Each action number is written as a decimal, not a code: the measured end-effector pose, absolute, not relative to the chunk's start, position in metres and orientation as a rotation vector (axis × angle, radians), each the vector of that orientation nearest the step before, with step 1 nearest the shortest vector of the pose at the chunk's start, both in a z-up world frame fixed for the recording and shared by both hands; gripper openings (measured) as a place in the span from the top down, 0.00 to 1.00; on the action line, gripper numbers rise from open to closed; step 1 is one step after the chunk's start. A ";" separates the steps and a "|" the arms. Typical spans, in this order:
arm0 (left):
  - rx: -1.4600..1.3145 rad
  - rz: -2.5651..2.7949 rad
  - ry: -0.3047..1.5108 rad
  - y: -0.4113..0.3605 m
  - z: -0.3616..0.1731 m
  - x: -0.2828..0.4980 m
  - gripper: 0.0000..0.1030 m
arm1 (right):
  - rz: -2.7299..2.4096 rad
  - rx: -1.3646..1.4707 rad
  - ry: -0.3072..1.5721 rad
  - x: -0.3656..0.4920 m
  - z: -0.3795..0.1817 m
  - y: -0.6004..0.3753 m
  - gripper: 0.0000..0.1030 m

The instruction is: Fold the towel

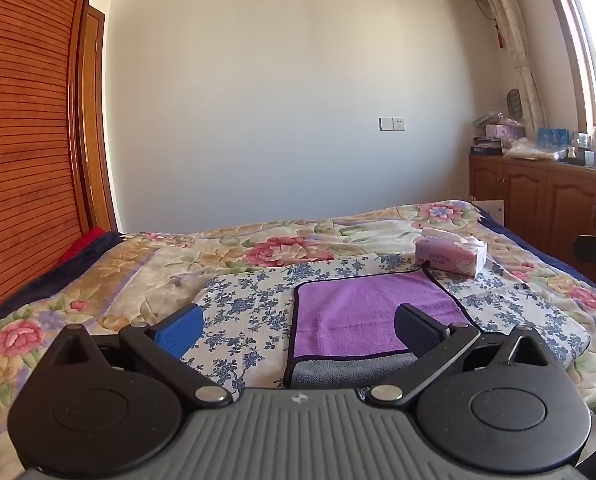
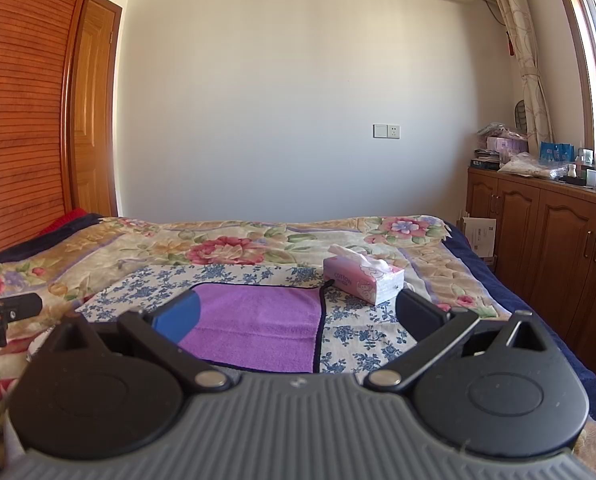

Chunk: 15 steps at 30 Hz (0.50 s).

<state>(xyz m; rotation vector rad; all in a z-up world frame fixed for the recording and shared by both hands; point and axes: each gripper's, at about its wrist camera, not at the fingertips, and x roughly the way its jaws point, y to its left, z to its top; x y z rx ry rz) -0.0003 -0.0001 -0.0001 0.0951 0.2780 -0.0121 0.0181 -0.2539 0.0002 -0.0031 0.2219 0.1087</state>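
Note:
A purple towel (image 1: 361, 312) with dark trim lies on a blue-flowered cloth (image 1: 250, 300) on the bed; its near edge is turned up and shows a grey underside. My left gripper (image 1: 298, 328) is open and empty above the towel's near left part. The towel also shows in the right wrist view (image 2: 258, 324). My right gripper (image 2: 298, 316) is open and empty above the towel's near right edge. Nothing sits between either pair of fingers.
A pink tissue box (image 1: 449, 258) stands on the bed past the towel's far right corner, also in the right wrist view (image 2: 361, 280). The flowered bedspread (image 1: 98, 280) spreads all around. Wooden cabinets (image 2: 557, 240) stand to the right, a wooden wardrobe (image 1: 18, 160) to the left.

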 end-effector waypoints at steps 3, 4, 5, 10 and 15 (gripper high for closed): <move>0.095 -0.013 0.278 0.000 0.000 0.000 0.00 | 0.109 -0.003 0.222 0.018 0.000 -0.254 0.00; 0.095 -0.012 0.278 0.000 0.000 0.000 0.00 | 0.109 -0.004 0.222 0.018 0.000 -0.254 0.00; 0.095 -0.012 0.279 0.000 0.000 0.000 0.00 | 0.109 -0.003 0.221 0.018 0.000 -0.254 0.00; 0.095 -0.013 0.279 0.000 0.000 0.000 0.00 | 0.108 -0.005 0.222 0.018 0.000 -0.253 0.00; 0.096 -0.012 0.279 0.000 0.000 0.000 0.00 | 0.109 -0.005 0.222 0.018 0.001 -0.252 0.00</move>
